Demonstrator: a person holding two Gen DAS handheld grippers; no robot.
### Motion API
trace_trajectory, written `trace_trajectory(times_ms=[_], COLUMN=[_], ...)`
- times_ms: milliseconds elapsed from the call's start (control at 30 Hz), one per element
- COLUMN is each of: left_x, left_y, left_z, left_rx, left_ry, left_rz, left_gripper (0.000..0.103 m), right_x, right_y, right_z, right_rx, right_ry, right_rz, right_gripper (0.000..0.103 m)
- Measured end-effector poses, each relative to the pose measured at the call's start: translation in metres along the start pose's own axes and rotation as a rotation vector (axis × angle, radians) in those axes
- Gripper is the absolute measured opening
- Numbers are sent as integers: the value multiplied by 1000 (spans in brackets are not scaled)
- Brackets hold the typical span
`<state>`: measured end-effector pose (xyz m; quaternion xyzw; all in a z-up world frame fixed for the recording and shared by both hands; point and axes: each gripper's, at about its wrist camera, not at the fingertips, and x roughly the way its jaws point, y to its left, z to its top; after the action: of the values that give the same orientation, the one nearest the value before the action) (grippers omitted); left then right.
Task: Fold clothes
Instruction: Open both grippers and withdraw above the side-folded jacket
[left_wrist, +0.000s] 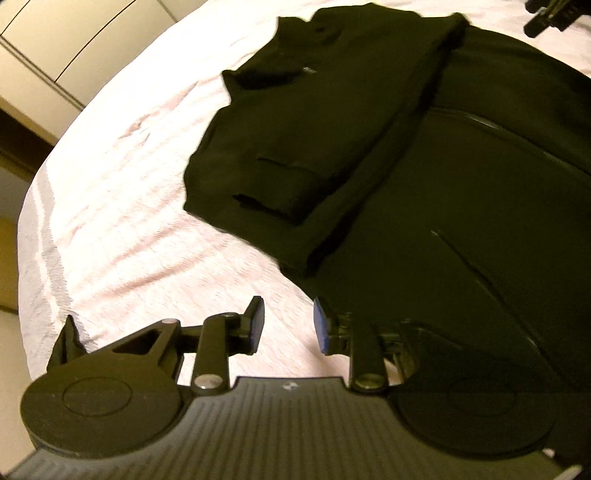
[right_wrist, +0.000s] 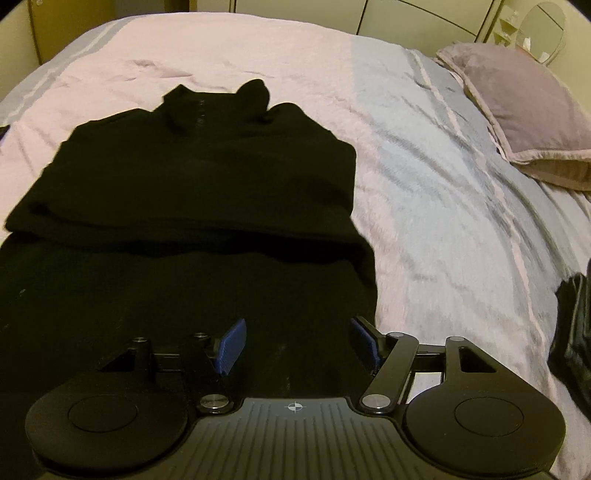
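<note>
Black garment (right_wrist: 192, 177) lies folded on bedspread (right_wrist: 424, 206); no legible writing.

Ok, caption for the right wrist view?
Open right gripper poised over a partly folded black garment on a pink-and-blue bedspread.

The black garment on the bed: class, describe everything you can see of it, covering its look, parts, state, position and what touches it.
The black garment is dark, matte and soft-looking, apparently a knit or fleece top. It lies flat on the pink and grey bedspread, partly folded: a sleeve or side panel is laid over the body, forming a raised layer with a straight edge. A stand-up collar shows at the far end; a slit pocket and seams show in the left wrist view. Both the left gripper and the right gripper are open by its near hem, gripping nothing.
</note>
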<state>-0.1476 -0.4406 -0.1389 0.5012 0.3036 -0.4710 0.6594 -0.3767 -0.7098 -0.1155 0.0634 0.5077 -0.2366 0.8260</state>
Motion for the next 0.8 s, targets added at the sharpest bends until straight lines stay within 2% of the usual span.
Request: trace_trajectory(times_ms=[200, 300, 533, 800], left_x=[-31, -42, -66, -120], left_y=[-13, -30, -73, -138], left_z=[-21, -21, -17, -2], left_rx=[-26, -49, -105, -203], left_ry=[-22, -19, -7, 24], left_rz=[-25, -16, 13, 90], left_gripper=[28, 29, 33, 38], right_x=[-35, -45, -65, -94], right_y=[16, 22, 17, 2], right_z=[-11, -16, -36, -67], right_rx=[-79, -121, -178, -263], right_ry=[38, 66, 78, 60], right_rz=[-39, -44, 18, 121], right_gripper=[66, 67, 67, 67])
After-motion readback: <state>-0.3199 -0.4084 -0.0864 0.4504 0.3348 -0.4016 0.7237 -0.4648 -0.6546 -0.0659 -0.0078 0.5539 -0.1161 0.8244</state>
